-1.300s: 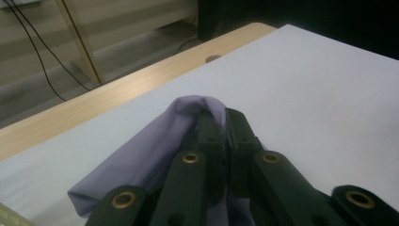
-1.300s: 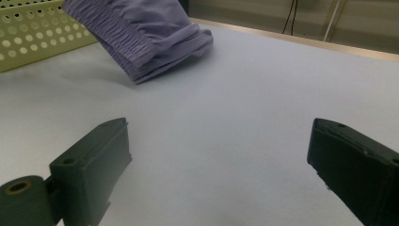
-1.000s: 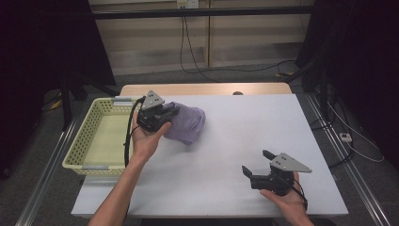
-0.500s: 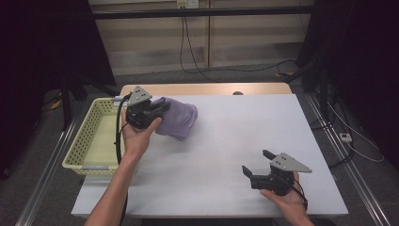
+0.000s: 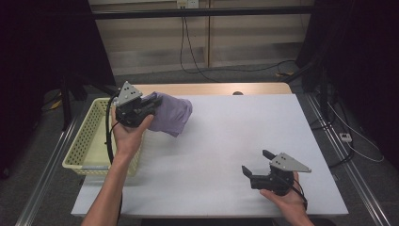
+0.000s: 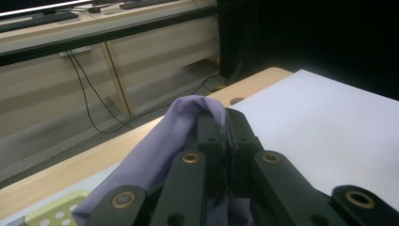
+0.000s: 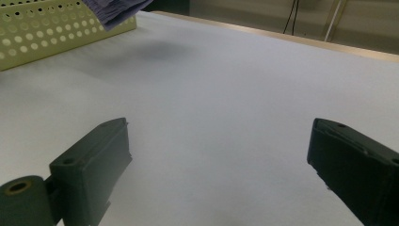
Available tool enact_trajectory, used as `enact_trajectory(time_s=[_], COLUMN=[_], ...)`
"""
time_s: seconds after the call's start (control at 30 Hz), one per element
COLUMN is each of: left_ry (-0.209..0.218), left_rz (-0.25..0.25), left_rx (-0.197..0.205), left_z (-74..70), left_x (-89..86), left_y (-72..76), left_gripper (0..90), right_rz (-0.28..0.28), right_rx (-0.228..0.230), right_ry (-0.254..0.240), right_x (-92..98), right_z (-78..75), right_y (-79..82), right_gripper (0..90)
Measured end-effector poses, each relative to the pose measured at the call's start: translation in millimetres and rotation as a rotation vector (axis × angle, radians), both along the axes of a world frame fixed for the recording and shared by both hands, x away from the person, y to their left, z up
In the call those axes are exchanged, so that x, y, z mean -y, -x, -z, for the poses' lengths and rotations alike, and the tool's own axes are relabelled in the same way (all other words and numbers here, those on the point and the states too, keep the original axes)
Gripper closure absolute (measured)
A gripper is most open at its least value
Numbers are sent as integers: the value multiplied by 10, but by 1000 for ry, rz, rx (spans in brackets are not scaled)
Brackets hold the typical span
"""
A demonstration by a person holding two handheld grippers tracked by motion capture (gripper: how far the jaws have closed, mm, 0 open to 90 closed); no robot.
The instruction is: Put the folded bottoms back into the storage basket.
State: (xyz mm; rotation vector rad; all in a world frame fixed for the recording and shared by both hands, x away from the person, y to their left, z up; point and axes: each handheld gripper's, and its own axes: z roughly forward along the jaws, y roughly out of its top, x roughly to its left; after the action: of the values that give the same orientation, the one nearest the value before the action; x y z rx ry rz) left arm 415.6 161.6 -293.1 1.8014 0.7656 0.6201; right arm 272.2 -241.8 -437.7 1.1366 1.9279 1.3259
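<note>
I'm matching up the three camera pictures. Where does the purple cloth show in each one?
High view: purple cloth upper left, in the left gripper.
Left gripper view: bottom centre, pinched between the jaws.
Right gripper view: top left corner.
Shared landmark: yellow basket beside it.

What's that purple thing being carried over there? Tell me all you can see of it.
It is a soft lilac fabric cloth, plain and crumpled into loose folds. The left claw is shut on one bunched edge, so the cloth hangs off the white table, casting a faint shadow on it. It sits beside the pale yellow perforated plastic basket, near the table's far left corner. Nothing else touches it.
</note>
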Motion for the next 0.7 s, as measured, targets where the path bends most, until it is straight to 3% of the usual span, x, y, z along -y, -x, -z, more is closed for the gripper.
enact_trajectory(time_s=[0.27,0.4,0.7], left_ry=[33,16,43], left_rz=[-12,-22,-39], left_rx=[14,38,55], left_z=[-85,-145,-227], left_x=[-106,-150,-271], left_y=[35,69,113], left_gripper=[866,866,866], right_rz=[1,0,-1], right_rx=[0,0,0], right_ry=[-2,0,1], right_x=[2,-1,-2], right_z=[-1,0,-1], right_y=[0,-1,2], right_gripper=[60,59,59])
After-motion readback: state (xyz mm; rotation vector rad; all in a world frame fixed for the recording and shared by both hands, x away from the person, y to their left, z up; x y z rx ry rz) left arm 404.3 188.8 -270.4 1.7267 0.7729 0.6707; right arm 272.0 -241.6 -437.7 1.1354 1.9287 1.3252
